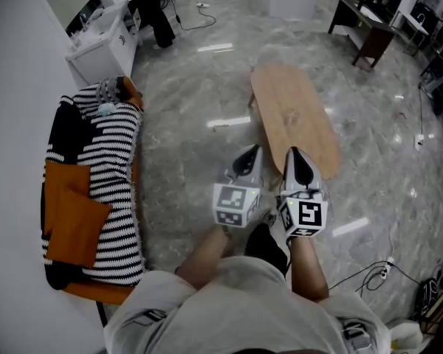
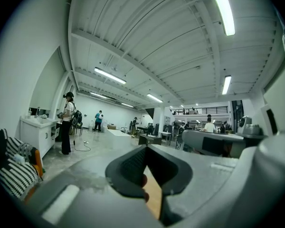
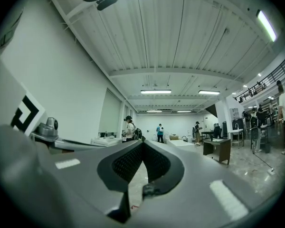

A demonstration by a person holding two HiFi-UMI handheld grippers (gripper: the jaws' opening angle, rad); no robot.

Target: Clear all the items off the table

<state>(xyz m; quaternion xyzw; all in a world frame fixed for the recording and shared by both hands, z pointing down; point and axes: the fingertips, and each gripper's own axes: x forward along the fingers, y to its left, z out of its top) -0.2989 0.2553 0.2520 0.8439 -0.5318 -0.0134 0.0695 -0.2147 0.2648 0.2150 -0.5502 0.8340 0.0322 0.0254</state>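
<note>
As I face one wooden counter (image 1: 295, 116), my left hand-held gripper (image 1: 251, 153) and right hand-held gripper (image 1: 294, 155) are both closed, gripping nothing.

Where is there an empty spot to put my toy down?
The whole top of the oval wooden table looks bare, end to end. The grey floor between the table and the striped sofa is open too. The sofa is the crowded place: orange cushions fill its near part, and small things lie at its far end.
</note>
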